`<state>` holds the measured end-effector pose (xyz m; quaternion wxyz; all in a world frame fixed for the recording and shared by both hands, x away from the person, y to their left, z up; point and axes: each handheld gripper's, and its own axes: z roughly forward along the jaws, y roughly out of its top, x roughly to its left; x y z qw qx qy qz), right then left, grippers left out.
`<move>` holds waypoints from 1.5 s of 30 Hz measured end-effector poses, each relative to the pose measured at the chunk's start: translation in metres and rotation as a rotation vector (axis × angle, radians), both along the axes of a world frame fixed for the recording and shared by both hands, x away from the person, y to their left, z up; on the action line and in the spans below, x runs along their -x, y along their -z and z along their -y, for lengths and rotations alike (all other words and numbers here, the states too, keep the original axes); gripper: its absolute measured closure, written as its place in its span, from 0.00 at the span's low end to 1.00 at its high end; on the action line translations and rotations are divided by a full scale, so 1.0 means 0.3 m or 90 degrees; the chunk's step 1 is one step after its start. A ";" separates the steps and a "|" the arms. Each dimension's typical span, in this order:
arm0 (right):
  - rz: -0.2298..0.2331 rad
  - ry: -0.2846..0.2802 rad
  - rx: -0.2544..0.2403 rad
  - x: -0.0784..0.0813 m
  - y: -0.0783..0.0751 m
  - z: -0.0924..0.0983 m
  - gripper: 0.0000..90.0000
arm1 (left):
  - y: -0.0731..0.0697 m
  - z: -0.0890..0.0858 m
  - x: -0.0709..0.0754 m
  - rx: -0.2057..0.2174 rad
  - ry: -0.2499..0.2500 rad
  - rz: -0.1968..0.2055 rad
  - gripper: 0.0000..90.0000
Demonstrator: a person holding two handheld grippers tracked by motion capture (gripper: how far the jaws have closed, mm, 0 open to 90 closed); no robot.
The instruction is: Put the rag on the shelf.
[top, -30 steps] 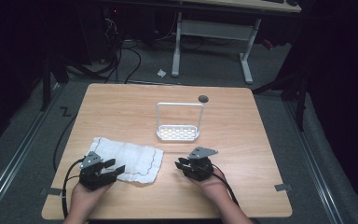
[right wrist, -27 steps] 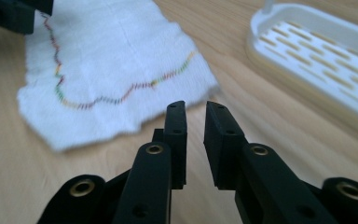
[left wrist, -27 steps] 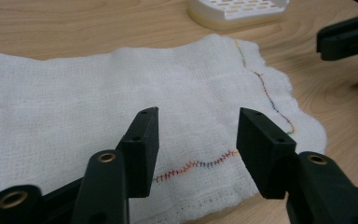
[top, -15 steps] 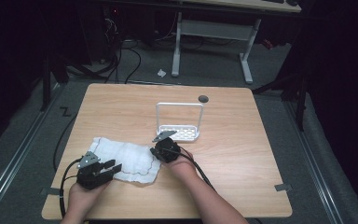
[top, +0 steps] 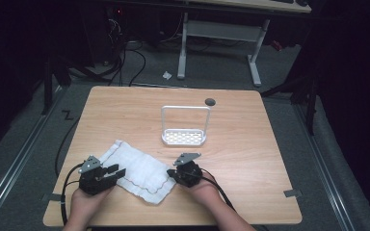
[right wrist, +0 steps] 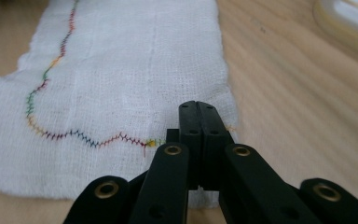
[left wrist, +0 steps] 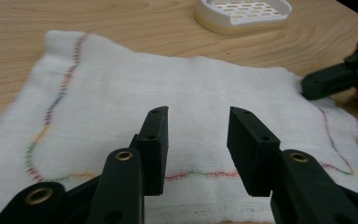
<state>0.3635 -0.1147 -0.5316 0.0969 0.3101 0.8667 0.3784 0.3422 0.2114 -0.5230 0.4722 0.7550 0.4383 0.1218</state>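
Note:
A white gauze cloth [top: 137,167] with a wavy multicoloured stitch line lies flat on the near left part of the wooden table [top: 250,139]. My left gripper [top: 117,172] is at the cloth's left end. In the left gripper view it [left wrist: 198,128] stands open just above the cloth [left wrist: 186,88], with nothing between its jaws. My right gripper [top: 170,174] is at the cloth's right end. Its jaws [right wrist: 199,109] are shut, tips over the cloth's [right wrist: 121,70] edge. No fabric shows between them.
A white slotted dish with a tall wire handle [top: 184,136] stands just beyond the cloth, mid-table; its base [left wrist: 242,13] appears in the left gripper view. A dark round hole [top: 210,101] sits near the far edge. Cables trail off the near edge.
The right gripper swung left toward the dish half a second ago, then came back near and down to the cloth's right end. The left gripper has stayed put.

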 end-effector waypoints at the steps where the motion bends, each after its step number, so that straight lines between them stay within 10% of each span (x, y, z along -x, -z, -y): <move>1: 0.000 0.001 -0.007 0.050 0.003 0.045 1.00 | 0.001 0.002 0.000 -0.001 0.001 0.001 0.65; 15: -0.007 0.044 -0.037 0.235 -0.008 0.206 0.99 | 0.008 0.012 -0.002 -0.003 -0.006 0.001 0.64; 19: 0.032 0.037 -0.031 0.141 -0.065 0.147 0.99 | 0.011 0.019 -0.003 -0.009 0.001 -0.002 0.67; 30: 0.014 0.028 -0.012 -0.083 -0.050 -0.032 0.99 | 0.007 0.076 0.024 -0.023 0.074 -0.020 0.87; 38: 0.000 0.029 0.006 -0.067 -0.006 -0.016 1.00 | 0.034 0.191 0.048 -0.090 0.149 -0.032 0.88; 45: 0.015 0.030 0.000 0.014 0.003 0.061 1.00 | 0.041 0.256 0.011 -0.080 0.150 -0.037 0.87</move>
